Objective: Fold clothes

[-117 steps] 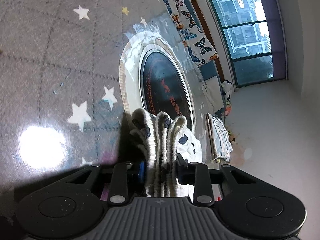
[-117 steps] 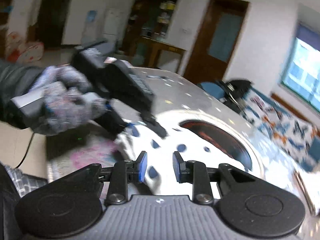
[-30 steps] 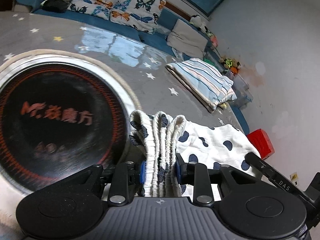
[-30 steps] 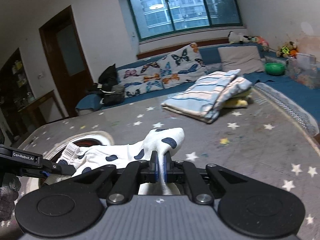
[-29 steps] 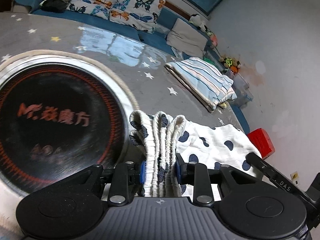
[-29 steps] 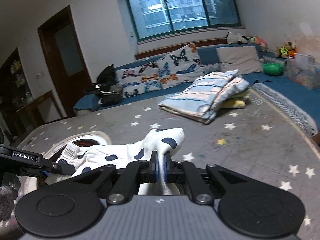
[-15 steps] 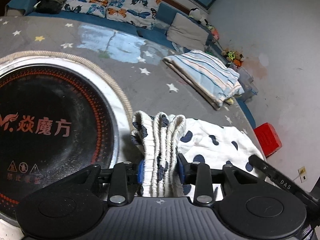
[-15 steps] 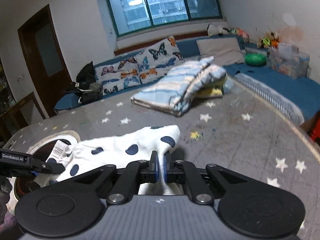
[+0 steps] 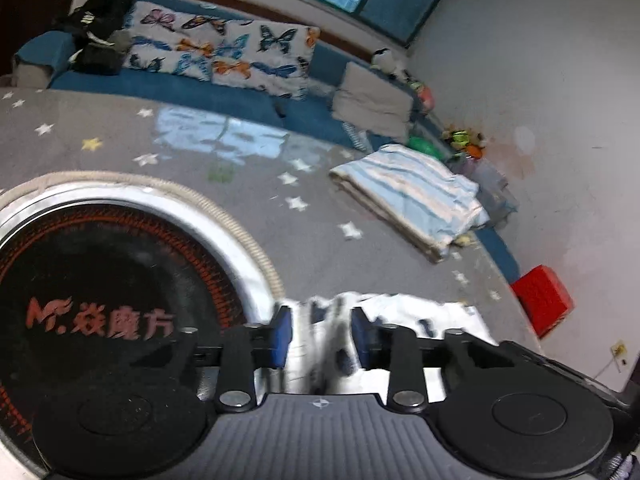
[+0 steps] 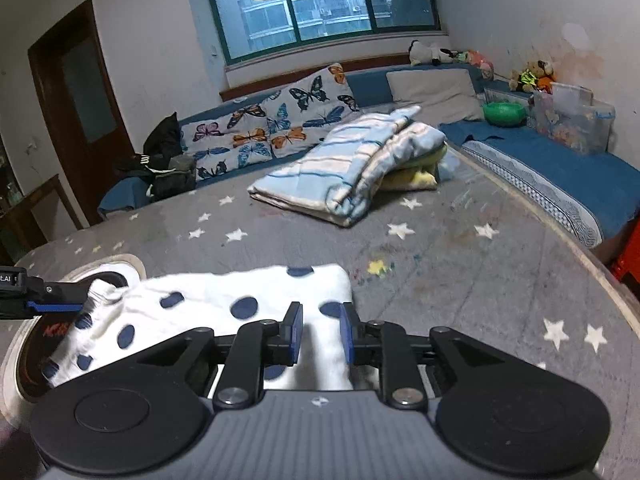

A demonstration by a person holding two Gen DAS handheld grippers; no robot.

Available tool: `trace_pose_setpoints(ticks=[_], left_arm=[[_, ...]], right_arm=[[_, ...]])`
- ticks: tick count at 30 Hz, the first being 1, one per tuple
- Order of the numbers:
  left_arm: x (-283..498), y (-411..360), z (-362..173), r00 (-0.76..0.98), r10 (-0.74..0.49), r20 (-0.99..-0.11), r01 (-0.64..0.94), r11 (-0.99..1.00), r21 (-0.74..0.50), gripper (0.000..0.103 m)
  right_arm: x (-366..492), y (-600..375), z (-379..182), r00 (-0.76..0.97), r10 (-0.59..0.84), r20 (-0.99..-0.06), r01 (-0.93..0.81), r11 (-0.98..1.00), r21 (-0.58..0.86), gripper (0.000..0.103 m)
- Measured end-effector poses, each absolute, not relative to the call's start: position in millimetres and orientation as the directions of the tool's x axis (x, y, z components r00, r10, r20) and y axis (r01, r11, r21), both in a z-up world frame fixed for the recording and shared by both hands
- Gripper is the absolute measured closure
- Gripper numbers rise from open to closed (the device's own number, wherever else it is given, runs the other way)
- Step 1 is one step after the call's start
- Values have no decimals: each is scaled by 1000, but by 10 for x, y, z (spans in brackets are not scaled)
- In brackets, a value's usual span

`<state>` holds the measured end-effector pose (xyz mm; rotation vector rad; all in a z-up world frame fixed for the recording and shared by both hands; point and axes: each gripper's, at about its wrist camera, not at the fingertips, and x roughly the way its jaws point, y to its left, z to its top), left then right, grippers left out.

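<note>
Right tongs (image 10: 320, 334) have just been opening, loose around the spotted garment (image 10: 224, 300); left tongs (image 9: 322, 334) grip its bunched edge. Smooth it flat on the worktop (image 10: 460, 280).

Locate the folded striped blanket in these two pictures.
The striped blanket lies at the far side of the starry table cover, before the butterfly cushions. In the left wrist view it sits right of centre.

Garment (image 10: 224, 300) lies flat on the desk (image 10: 460, 280), one end over the round cooktop (image 9: 100, 280) edge. Left tool (image 9: 320, 334) at that end, right tool (image 10: 320, 336) at the other. Folded blanket (image 10: 352, 168) sits further back on the desk; sofa (image 10: 560, 176) runs behind and right of it.
</note>
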<state>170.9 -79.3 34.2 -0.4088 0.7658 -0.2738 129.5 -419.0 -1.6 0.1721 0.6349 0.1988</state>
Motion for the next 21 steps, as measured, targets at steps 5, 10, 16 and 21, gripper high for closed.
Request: trace_pose_setpoints(ticks=[5,10,16,21], left_arm=[[1774,-982,338,654,-466,-596,178,861,-477,79],[1893,-1110,291,635,-478,-607,206,862,-464,79],[1941,-945,367,680,-421,-601,159,884,-440,78],[1902,-936,489,678,-487,-551,206,845,-494,78]], right_arm=[[1479,-4066,-25,766,266,-586,-159,961,228,84],[1681,-3976,-96,749,266,-607,-155,961,230,83],[1852,-3973,-172,731,247,-636,-127,965,230,83],[1882,-3973,-174,727,241,-643,-124,967,223,83]])
